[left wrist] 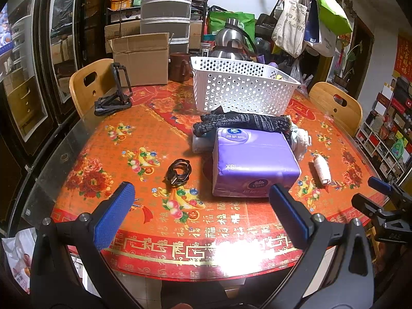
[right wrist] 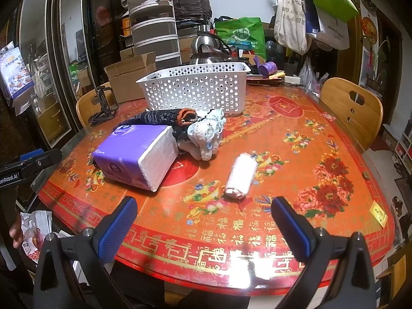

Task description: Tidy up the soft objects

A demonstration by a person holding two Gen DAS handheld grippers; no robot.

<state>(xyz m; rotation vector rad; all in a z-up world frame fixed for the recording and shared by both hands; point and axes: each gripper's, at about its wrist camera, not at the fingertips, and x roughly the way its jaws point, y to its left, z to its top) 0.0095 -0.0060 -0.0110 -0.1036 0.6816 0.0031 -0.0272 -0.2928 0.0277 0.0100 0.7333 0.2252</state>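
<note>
Two handheld grippers hover at the near edge of a round tabletop (left wrist: 103, 139) covered in a red and gold festive print. In the left wrist view, the left gripper (left wrist: 199, 197) fills the bottom of the frame, its blue-padded fingers (left wrist: 114, 213) spread wide and holding nothing. In the right wrist view, the right gripper (right wrist: 204, 215) sits the same way at the bottom of the frame, fingers apart and empty.

The soft things lie clustered in the middle of both frames. A purple tissue pack (left wrist: 253, 161) lies nearest the left gripper. Behind it, touching, rests a dark knitted garment (left wrist: 242, 122), and beside that a pale bundled cloth (right wrist: 206, 135). A small white roll (right wrist: 240, 176) lies apart, just ahead of the right gripper. A white perforated basket (left wrist: 242, 87) stands behind the pile, in the upper middle, seemingly the place meant to receive them. A coiled black cable (left wrist: 178, 172) lies left of the tissue pack.

Nothing soft can be seen in the basket, so sorting appears not yet begun.
</note>
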